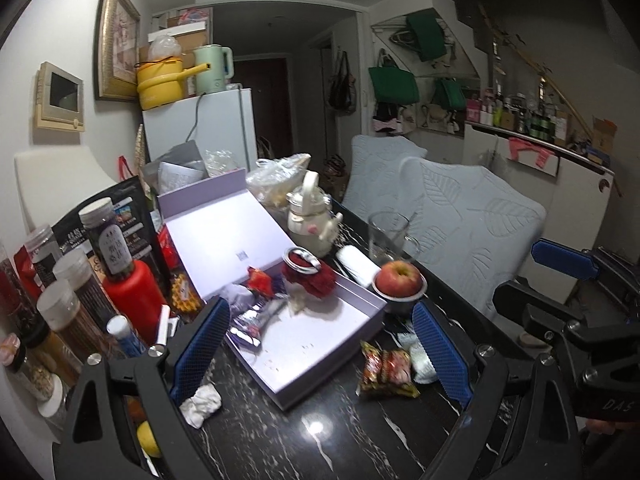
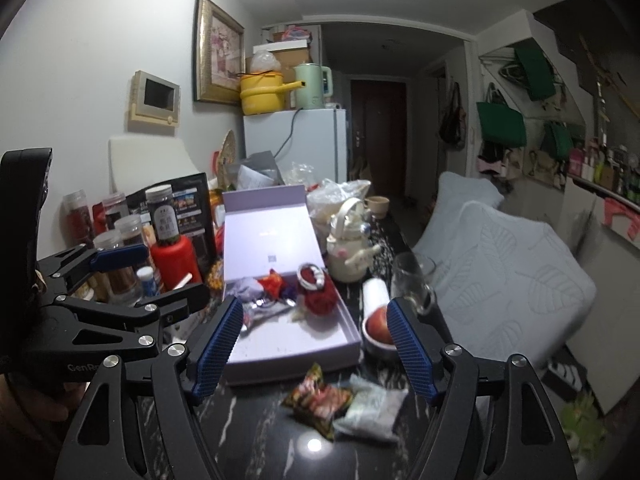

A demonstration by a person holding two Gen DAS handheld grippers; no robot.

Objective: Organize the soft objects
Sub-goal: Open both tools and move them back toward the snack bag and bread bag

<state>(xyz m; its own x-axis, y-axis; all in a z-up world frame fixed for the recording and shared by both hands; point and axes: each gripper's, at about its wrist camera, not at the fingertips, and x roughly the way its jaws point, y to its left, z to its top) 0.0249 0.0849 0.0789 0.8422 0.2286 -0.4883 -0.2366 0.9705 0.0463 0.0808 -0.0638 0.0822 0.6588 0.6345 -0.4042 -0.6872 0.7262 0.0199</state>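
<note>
Both views look across a cluttered dark marbled surface (image 1: 304, 432) toward an open lilac box (image 1: 320, 344), its lid (image 1: 228, 236) tilted back.

Progress, as judged from the layout: partly done. Already lying in the box are a red fuzzy item (image 1: 310, 276) with a white ring on top, a red-orange wrapper (image 1: 260, 278), a pale crumpled piece (image 1: 236, 292) and a purple-silver packet (image 1: 256, 320) that hangs over the left rim. Left outside, on the surface just in front of the box, are a red-and-yellow snack packet (image 2: 318, 398) and, touching it on the right, a whitish pouch (image 2: 374, 404). A crumpled white tissue (image 1: 200, 402) lies to the left of the box, near the left fingers. These three appear to be the remaining soft objects.

Hand-held grippers: the left hand-held gripper (image 1: 320, 348) stands wide open and empty, its blue pads either side of the box front. The right hand-held gripper (image 2: 316, 344) is also open with nothing between its pads; the snack packet and pouch lie just below it, untouched.

Other things: an apple (image 1: 400, 276) in a small metal bowl, a glass mug (image 1: 386, 236), a cream kettle (image 1: 310, 216), a red bottle (image 1: 132, 296) and spice jars (image 1: 60, 312).

Writing: "GenRo…" is partly legible on the left gripper body in the right view; "DAS" on the right gripper body in the left view. Jar labels carry Chinese characters too small to read. A small square code mark sits inside the lid.
</note>
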